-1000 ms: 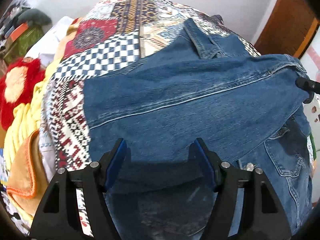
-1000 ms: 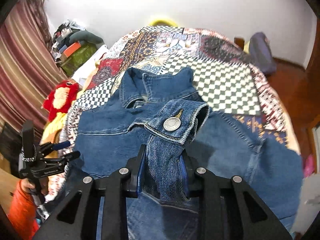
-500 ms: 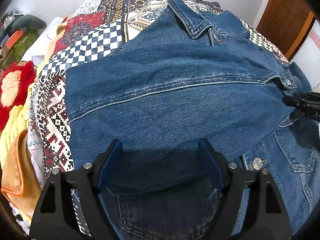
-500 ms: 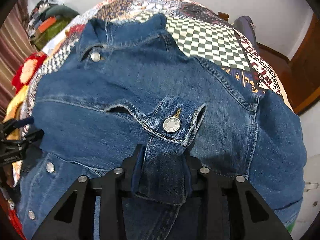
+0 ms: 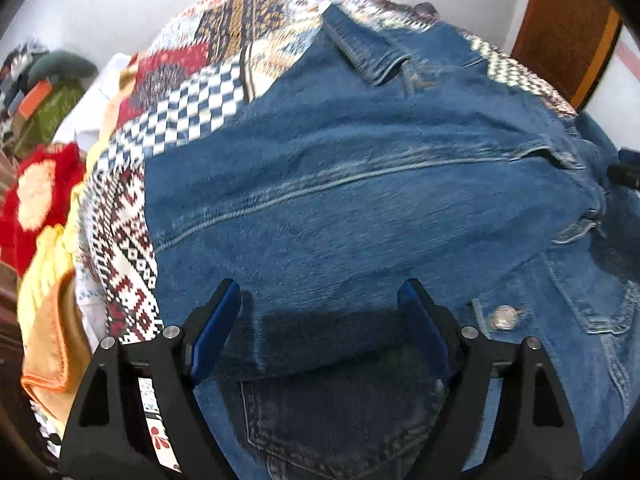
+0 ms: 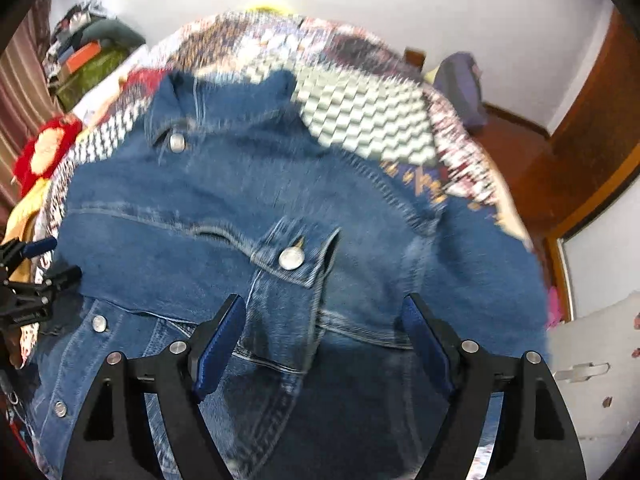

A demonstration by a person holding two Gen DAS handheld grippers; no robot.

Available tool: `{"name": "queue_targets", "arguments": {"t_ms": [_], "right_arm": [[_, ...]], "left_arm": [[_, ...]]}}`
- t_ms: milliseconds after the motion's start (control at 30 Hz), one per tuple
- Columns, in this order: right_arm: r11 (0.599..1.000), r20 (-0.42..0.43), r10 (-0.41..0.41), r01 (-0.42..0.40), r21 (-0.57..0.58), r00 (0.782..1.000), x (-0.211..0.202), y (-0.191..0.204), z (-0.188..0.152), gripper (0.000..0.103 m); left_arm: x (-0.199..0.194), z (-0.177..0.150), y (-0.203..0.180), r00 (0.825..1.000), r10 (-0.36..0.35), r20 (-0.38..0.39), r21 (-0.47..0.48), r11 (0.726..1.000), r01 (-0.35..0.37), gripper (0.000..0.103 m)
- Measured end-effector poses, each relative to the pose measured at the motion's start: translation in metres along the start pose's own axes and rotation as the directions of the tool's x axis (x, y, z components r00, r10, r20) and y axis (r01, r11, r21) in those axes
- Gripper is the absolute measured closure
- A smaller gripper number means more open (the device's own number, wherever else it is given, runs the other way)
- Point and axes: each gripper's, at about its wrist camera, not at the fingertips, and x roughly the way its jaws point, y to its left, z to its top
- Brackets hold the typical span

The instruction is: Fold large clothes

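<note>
Blue-padded fingers [image 6: 218, 336] of the right gripper [image 6: 324, 332] stand wide apart at the bottom of the right wrist view, having just swung open; the buttoned sleeve cuff [image 6: 296, 252] lies loose between them, running up the middle of the frame, and neither pad presses on it. That cuff rests on top of the denim jacket [image 6: 208, 208], which fills most of the picture (the view is blurred). The jacket's collar [image 6: 176, 104] sits toward the upper left, a metal button [image 6: 177, 142] just below it, and more buttons run down the lower left edge. At the far left edge of this view the left gripper [image 6: 36, 264] shows small, hovering at the jacket's side.

In the left wrist view the left gripper [image 5: 320, 316] fills the bottom of the frame, its jaws spread wide with nothing gripped. Its fingers [image 5: 216, 328] hang over a folded-in panel of the jacket [image 5: 360, 208], whose lower edge crosses in shadow between them. A darker denim piece with a stitched pocket [image 5: 340, 420] lies beneath, at the bottom centre. The collar [image 5: 360, 52] is at the upper centre here, and one button [image 5: 505, 317] sits at the lower right.

The jacket is spread on a patchwork bedspread [image 5: 192, 120] showing at the upper left, and a red plush toy [image 5: 28, 204] lies at the left edge.
</note>
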Motion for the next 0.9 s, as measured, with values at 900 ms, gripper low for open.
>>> {"name": "queue_targets", "arguments": {"t_ms": [900], "right_arm": [[0.841,-0.052,0.076,-0.036,0.54,0.996,-0.018,-0.199,-0.096,0.024]], "left_arm": [[0.025,0.074,-0.111,0.981,-0.19,-0.029,0.094,0.977,0.192,0.021]]}}
